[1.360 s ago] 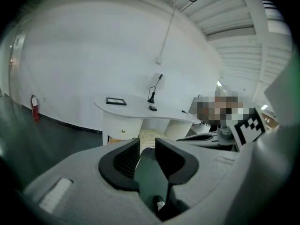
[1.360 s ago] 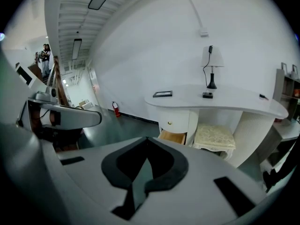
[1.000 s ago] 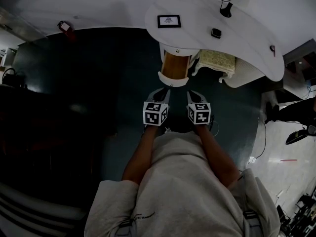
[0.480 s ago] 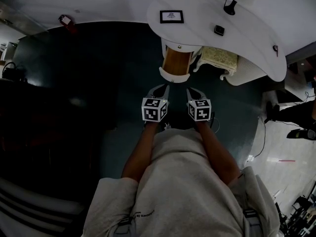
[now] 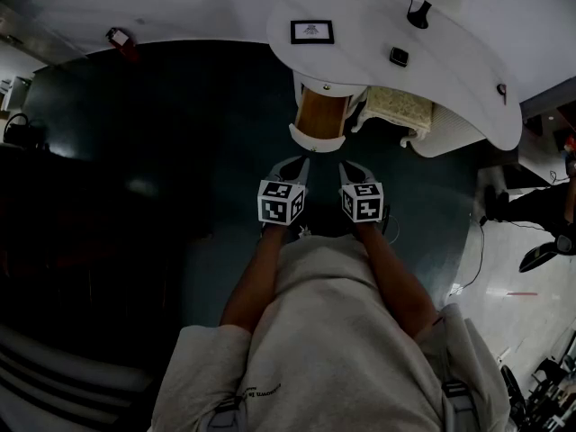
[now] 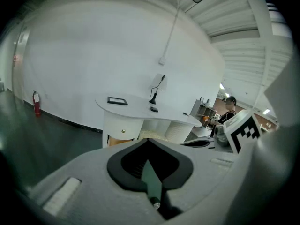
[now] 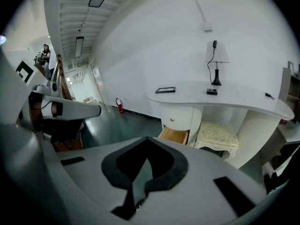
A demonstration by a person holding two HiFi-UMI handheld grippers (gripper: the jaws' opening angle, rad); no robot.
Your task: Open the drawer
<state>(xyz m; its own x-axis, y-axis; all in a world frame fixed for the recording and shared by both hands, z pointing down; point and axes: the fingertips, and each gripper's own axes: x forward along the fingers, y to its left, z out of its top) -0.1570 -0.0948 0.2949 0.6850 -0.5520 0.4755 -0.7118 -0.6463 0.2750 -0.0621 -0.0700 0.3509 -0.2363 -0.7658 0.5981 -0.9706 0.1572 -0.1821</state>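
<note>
Wooden drawer [image 5: 319, 115] pulled out; left tongs [image 5: 301, 162], right tongs [image 5: 344, 166] closed, empty.

I wear a light grey short-sleeved shirt [image 5: 333, 331] with small dark print near the hem. My left gripper [image 5: 292, 164] and right gripper [image 5: 349, 167] have pale grey moulded fingers [image 6: 84, 172] lined in black. Each carries a white cube with black square markers [image 5: 282, 202].

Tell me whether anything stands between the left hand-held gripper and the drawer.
Nothing visible does. Only bare floor lies between the left hand-held gripper and the pulled-out drawer; the cushioned stool stands to the drawer's right, under the desk.
</note>
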